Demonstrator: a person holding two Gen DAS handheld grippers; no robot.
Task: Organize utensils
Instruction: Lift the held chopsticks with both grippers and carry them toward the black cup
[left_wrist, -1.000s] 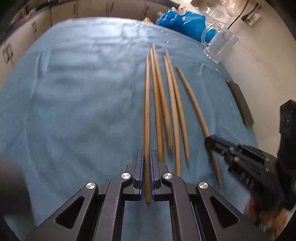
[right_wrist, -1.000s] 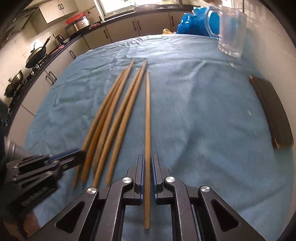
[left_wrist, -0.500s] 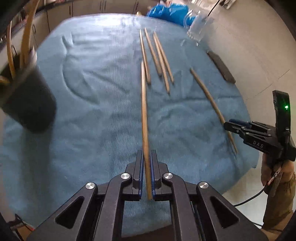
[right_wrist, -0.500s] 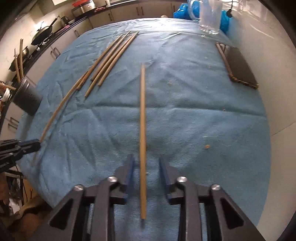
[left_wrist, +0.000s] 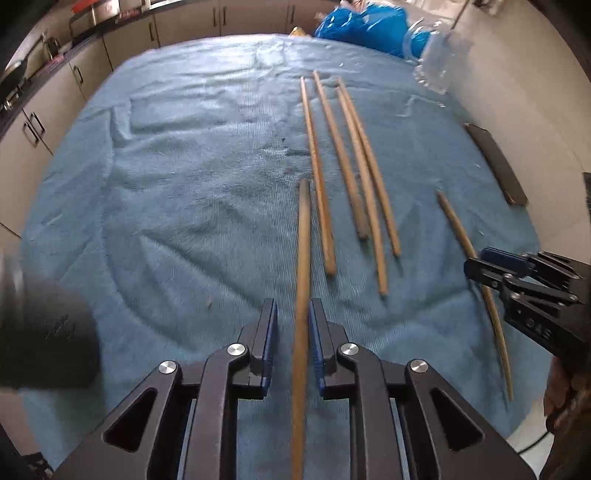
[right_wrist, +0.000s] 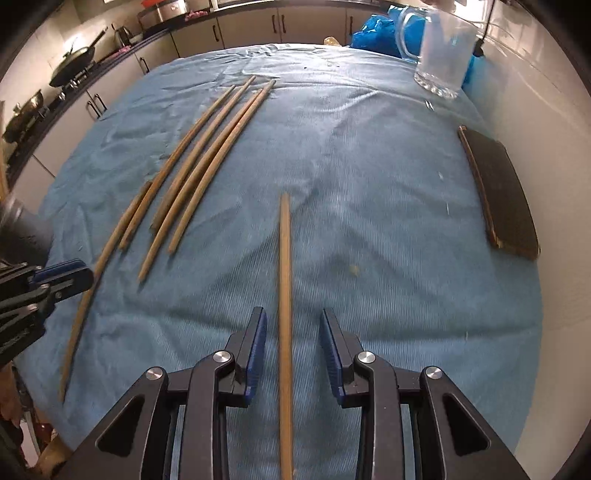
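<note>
Wooden and long, a tan chopstick (left_wrist: 302, 295) runs up between the blue-padded jaws of my left gripper (left_wrist: 292, 325). Those jaws are opening now; the stick is close against the right pad, with a clear gap on the left side, so I do not read it as a firm grip. Its far tip ends just beside a loose row of four more wooden chopsticks (left_wrist: 347, 173) lying on the blue towel-covered tabletop (left_wrist: 177, 184).

My right gripper (right_wrist: 293, 343) has its jaws parted wider, with a second tan wooden chopstick (right_wrist: 285, 302) lying straight down the middle and daylight on both sides of it; neither pad touches it. From the left wrist view that same gripper sits at the right edge with the stick curving past it.

Further out, to my left, a dark grey cylindrical holder (right_wrist: 22, 229) stands at the tabletop's edge, blurred in both views. To the right, near the white wall, a flat dark rectangular board (right_wrist: 498, 192) lies on the cloth. At the far end stand a clear glass mug (right_wrist: 443, 55) and, behind it, a crumpled blue plastic bag (left_wrist: 365, 29). Pale kitchen cabinets (right_wrist: 243, 29) line the background.
</note>
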